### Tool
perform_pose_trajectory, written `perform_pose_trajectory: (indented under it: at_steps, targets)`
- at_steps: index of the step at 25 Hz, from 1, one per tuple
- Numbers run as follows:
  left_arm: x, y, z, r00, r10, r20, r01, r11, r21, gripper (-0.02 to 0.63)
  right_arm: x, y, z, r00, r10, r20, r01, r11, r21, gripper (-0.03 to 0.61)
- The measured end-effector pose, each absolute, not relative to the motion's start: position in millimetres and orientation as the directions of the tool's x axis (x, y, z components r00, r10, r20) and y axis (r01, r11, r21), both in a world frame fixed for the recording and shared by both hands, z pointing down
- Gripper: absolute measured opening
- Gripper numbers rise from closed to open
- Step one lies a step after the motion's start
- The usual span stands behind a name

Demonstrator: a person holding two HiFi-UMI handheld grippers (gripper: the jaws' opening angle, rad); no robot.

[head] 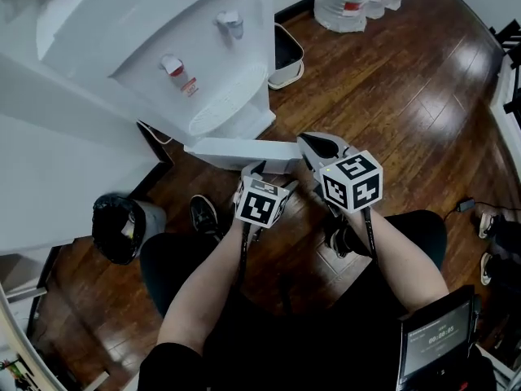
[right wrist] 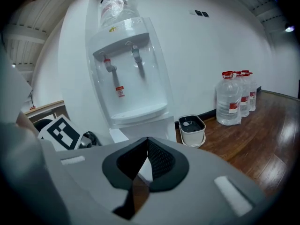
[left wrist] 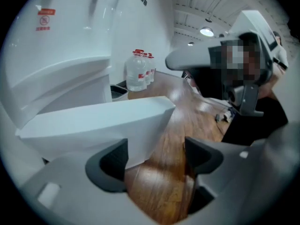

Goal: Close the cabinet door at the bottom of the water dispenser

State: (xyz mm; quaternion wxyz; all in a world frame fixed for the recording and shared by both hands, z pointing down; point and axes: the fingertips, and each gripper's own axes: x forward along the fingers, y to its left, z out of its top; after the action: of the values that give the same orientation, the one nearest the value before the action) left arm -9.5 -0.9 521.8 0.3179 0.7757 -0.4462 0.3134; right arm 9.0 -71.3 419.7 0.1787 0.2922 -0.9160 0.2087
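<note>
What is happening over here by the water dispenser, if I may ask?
A person holds two grippers at the tall white water dispenser, whose flat white bottom cabinet door stands swung open. The left gripper, jaws apart, is at the door's free edge; the right gripper is shut and empty.
</note>
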Motion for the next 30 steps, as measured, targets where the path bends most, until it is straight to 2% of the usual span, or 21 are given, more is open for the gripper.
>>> perform_pose_trajectory:
  at_steps: [4,8,11,21,27,30]
  targets:
    - [-35,-35,519,0.352,-0.545,0.761,-0.928,-0.307,0.209,0.396,12,-90,427,-0.747,-0.470,0.471,-0.624,0.739,-0.252,0.006]
    - [-65,-70,516,0.286,-0.594,0.752,-0.957,-0.213,0.196,0.396,10,-111,432,-0.741,-0.457,0.492,-0.613,0.759,-0.220,0.078]
    - [-78,-83,515,0.256,-0.605,0.754,-0.966,-0.184,0.180,0.396,10,-120,448,-0.727,-0.437,0.529,-0.605,0.772,-0.193,0.100]
    - [-54,-94,507,0.336,-0.574,0.747,-0.940,-0.256,0.226,0.377,-12,-140,530,-0.691,-0.347,0.634,-0.585,0.784,-0.209,0.178]
    - [-45,-87,488,0.400,-0.569,0.718,-0.914,-0.308,0.265,0.374,-20,-150,567,-0.661,-0.423,0.619,-0.700,0.644,-0.307,0.207]
    - [-39,-89,470,0.458,-0.579,0.674,-0.889,-0.291,0.354,0.345,-28,-146,591,-0.648,-0.430,0.628,-0.703,0.655,-0.276,0.219]
